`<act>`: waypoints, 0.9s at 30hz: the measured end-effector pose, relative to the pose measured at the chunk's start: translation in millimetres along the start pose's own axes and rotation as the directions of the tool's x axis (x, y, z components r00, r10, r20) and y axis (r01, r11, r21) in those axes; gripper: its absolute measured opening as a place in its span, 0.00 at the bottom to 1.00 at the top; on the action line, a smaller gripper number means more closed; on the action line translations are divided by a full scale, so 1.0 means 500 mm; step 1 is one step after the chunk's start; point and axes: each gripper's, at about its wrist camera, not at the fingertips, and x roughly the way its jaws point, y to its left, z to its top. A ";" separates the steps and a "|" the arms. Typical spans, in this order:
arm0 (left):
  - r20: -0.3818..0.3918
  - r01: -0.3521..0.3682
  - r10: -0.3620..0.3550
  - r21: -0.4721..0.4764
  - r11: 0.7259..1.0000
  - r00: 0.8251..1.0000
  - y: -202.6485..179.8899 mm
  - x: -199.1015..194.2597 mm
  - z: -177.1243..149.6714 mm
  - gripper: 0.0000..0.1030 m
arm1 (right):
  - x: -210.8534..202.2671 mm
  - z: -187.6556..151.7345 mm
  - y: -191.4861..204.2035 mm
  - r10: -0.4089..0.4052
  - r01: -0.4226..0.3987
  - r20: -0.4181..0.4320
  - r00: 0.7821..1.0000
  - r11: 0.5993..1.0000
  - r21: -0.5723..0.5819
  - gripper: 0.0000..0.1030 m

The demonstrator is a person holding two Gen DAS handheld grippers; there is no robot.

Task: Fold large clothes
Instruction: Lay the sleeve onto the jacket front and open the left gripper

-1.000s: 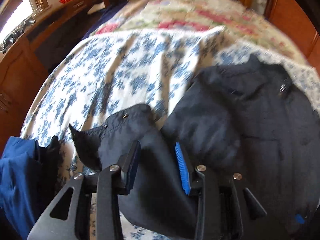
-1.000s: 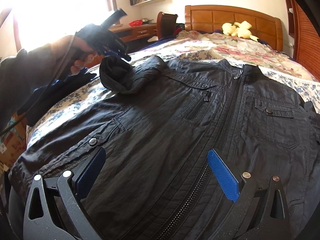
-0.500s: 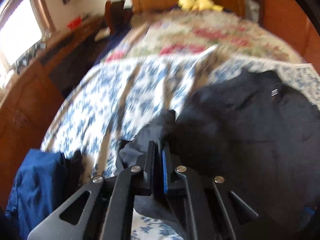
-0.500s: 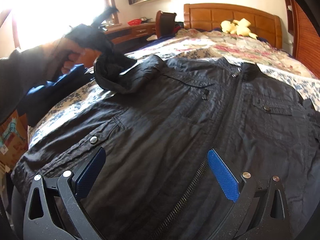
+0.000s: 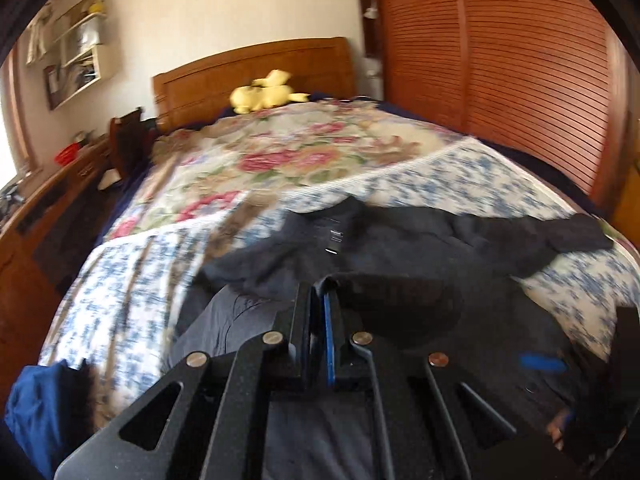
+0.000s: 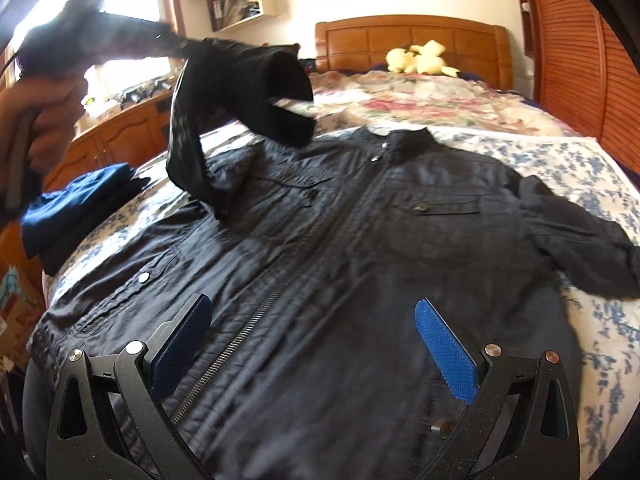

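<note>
A black zip-front jacket (image 6: 360, 240) lies face up on the blue-flowered bedspread (image 6: 592, 184). My left gripper (image 5: 318, 292) is shut on the jacket's left sleeve (image 6: 240, 92), near the cuff. In the right wrist view that sleeve hangs lifted in the air above the jacket's chest, carried by a hand (image 6: 44, 120) at the upper left. My right gripper (image 6: 312, 320) stands wide open low over the jacket's hem, astride the zip (image 6: 224, 364), with nothing pressed between its blue pads. The other sleeve (image 6: 576, 240) rests flat at the right.
A folded blue garment (image 6: 76, 208) sits at the bed's left edge. A yellow plush toy (image 6: 420, 58) lies by the wooden headboard (image 6: 408, 36). A wooden desk (image 6: 120, 136) runs along the left; slatted wardrobe doors (image 5: 500, 60) stand on the right.
My left gripper closed on the sleeve, then rose and swung right over the jacket, carrying the sleeve up off the bed. My right gripper shifted slightly and stayed open.
</note>
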 end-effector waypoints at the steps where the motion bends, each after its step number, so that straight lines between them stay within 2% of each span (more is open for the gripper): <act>1: -0.004 0.008 -0.008 0.001 1.000 1.000 -0.014 -0.004 -0.010 0.03 | -0.008 0.001 -0.009 -0.007 0.007 0.007 1.000 1.000 0.003 1.00; 7: -0.083 0.063 -0.064 -0.010 0.998 0.994 -0.060 0.009 -0.095 0.04 | -0.020 0.004 -0.045 -0.005 0.005 0.012 1.000 0.999 0.042 1.00; 12: -0.059 0.059 -0.060 -0.016 0.998 0.996 -0.065 -0.012 -0.143 0.08 | -0.015 0.007 -0.044 0.007 -0.007 0.002 1.000 0.999 0.046 1.00; 18: -0.029 0.081 -0.083 -0.055 0.995 0.996 -0.053 -0.049 -0.202 0.21 | -0.006 0.005 -0.034 0.005 -0.005 -0.006 1.000 1.000 0.031 1.00; 23: -0.003 0.075 -0.076 -0.073 0.994 0.997 -0.047 -0.088 -0.256 0.27 | 0.006 0.007 -0.025 0.015 -0.015 -0.013 1.000 1.000 0.026 1.00; 27: -0.001 0.047 -0.048 -0.092 0.995 0.999 -0.035 -0.107 -0.301 0.29 | 0.017 0.005 -0.009 0.027 -0.026 -0.025 0.999 1.000 0.013 1.00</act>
